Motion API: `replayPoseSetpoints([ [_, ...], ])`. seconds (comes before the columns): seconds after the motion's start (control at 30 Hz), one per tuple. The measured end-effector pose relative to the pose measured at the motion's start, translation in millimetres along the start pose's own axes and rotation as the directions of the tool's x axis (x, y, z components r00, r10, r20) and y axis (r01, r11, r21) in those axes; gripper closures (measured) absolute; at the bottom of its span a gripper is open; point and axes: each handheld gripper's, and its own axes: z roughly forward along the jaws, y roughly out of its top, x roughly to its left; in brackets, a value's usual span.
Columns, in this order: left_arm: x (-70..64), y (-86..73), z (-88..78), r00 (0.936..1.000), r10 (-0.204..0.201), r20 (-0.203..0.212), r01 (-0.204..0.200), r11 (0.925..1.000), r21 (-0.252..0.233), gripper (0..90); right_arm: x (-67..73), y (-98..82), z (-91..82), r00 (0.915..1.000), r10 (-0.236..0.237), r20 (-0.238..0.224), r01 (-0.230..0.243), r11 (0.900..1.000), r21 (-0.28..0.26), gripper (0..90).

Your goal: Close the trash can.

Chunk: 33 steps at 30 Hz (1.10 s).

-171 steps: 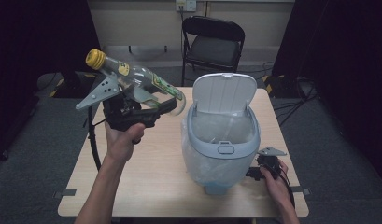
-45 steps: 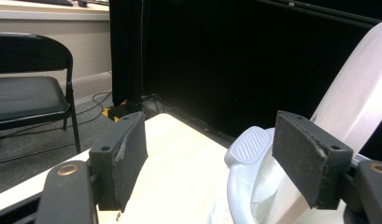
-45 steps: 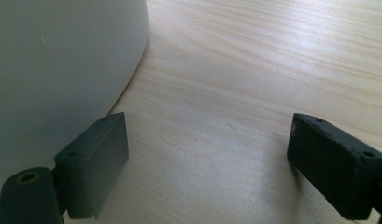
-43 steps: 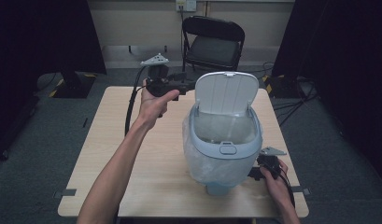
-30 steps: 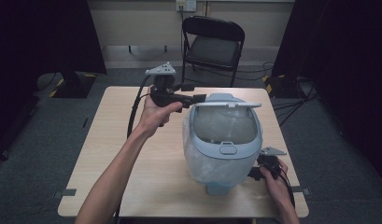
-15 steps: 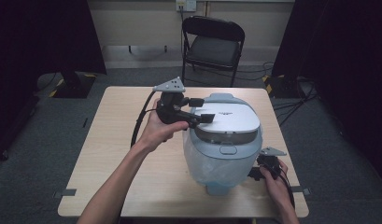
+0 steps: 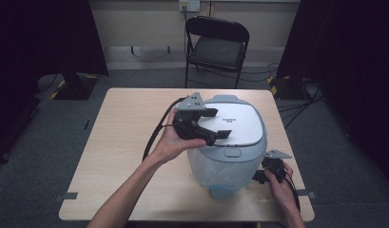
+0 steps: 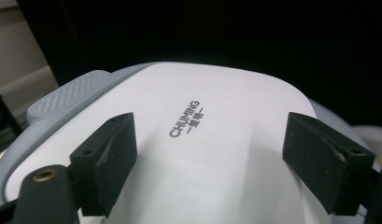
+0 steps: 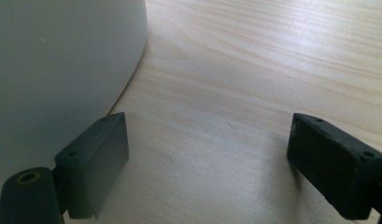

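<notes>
Bin (image 7: 230, 161) sits centre-right of the high view, lid (image 7: 235, 123) down. Thin plastic shell: likely light, smooth, slippery, so press the ribbed tab (image 8: 69, 95). Left gripper (image 7: 219, 124) over the lid, jaws just widened, empty. Right gripper (image 7: 258, 176) beside the base, spread, empty.

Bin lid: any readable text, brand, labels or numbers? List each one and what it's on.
"CHUMING": printed in dark letters on the white lid of the bin, read in the left gripper view.
Second line under it, small characters between two dashes: too small to read.
In the high view the same print shows as a dark mark on the lid, too small to read.
No other labels, numbers or signs can be made out on the table or elsewhere.
</notes>
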Motion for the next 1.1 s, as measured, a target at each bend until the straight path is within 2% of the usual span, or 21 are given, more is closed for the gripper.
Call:
replayPoseSetpoints([
  [0.1, -5.1, 1.5, 3.8, 1.0, 0.006, 0.006, -0.006, 1.0, 0.0, 16.2, 0.0, 0.0, 0.0, 1.0, 0.0, 0.0, 0.0, 1.0, 0.0, 11.9],
  [0.37, -6.5, 1.7, 3.9, 0.9995, 0.028, 0.014, -0.028, 0.9995, 0.012, 16.2, 0.0, -0.1, 0.0, 1.0, 0.0, 0.0, 0.0, 1.0, 0.0, 11.9],
  [0.47, -7.7, 2.0, 4.0, 0.9995, 0.031, 0.008, -0.031, 0.9994, 0.014, 16.2, 0.1, -0.1, 0.0, 1.0, 0.0, 0.001, 0.0, 1.0, 0.0, 11.9],
  [0.53, -9.5, 2.9, 3.2, 0.9985, 0.054, -0.008, -0.053, 0.9984, 0.021, 16.4, 0.1, -0.1, 0.0, 1.0, 0.0, 0.001, 0.0, 1.0, 0.0, 11.9],
  [0.6, -10.0, 1.3, 3.6, 0.9993, 0.036, -0.007, -0.036, 0.9993, 0.009, 16.6, 0.1, -0.1, 0.0, 1.0, 0.001, 0.0, -0.001, 1.0, 0.0, 11.9],
  [0.63, -10.6, -0.2, 3.9, 0.9971, 0.072, -0.023, -0.071, 0.9971, 0.028, 16.8, 0.1, -0.1, 0.0, 1.0, 0.0, 0.001, 0.0, 1.0, 0.0, 11.9],
  [0.67, -11.0, -0.6, 3.8, 0.9982, 0.058, -0.015, -0.058, 0.9981, 0.021, 18.1, 0.1, -0.1, 0.0, 1.0, 0.0, 0.001, 0.0, 1.0, 0.0, 11.9],
  [0.77, -13.4, 1.9, 3.3, 0.9951, 0.093, -0.033, -0.092, 0.9953, 0.031, 18.1, 0.1, -0.1, 0.0, 1.0, 0.0, 0.0, 0.0, 1.0, 0.0, 11.9],
  [0.83, -14.7, 2.0, 3.0, 0.9959, 0.08, -0.042, -0.079, 0.9964, 0.032, 18.1, 0.0, 0.0, 0.0, 1.0, 0.0, 0.0, 0.0, 1.0, 0.0, 11.9],
  [0.87, -14.0, 0.8, 2.7, 0.9968, 0.071, -0.039, -0.07, 0.9973, 0.022, 18.2, 0.0, 0.0, 0.0, 1.0, 0.0, 0.0, 0.0, 1.0, 0.0, 11.9],
  [0.9, -11.7, -0.4, 2.8, 0.999, 0.043, -0.014, -0.043, 0.9989, 0.017, 18.0, 0.0, 0.0, 0.0, 1.0, 0.0, 0.0, 0.0, 1.0, 0.0, 11.9],
  [1.0, -4.8, -1.2, 0.3, 0.9996, 0.022, -0.017, -0.021, 0.9997, 0.009, 17.0, 0.0, 0.0, 0.0, 1.0, 0.0, 0.0, 0.0, 1.0, 0.0, 11.9],
  [1.03, -2.4, -1.5, -0.7, 0.9996, -0.002, -0.029, 0.002, 1.0, -0.005, 16.4, -0.1, 0.0, 0.0, 1.0, -0.001, -0.001, 0.001, 1.0, 0.0, 11.9],
  [1.1, 1.2, -1.9, -3.3, 0.9982, -0.015, -0.058, 0.013, 0.9996, -0.024, 16.0, -0.2, 0.1, 0.1, 1.0, -0.002, -0.002, 0.002, 1.0, 0.0, 11.9],
])
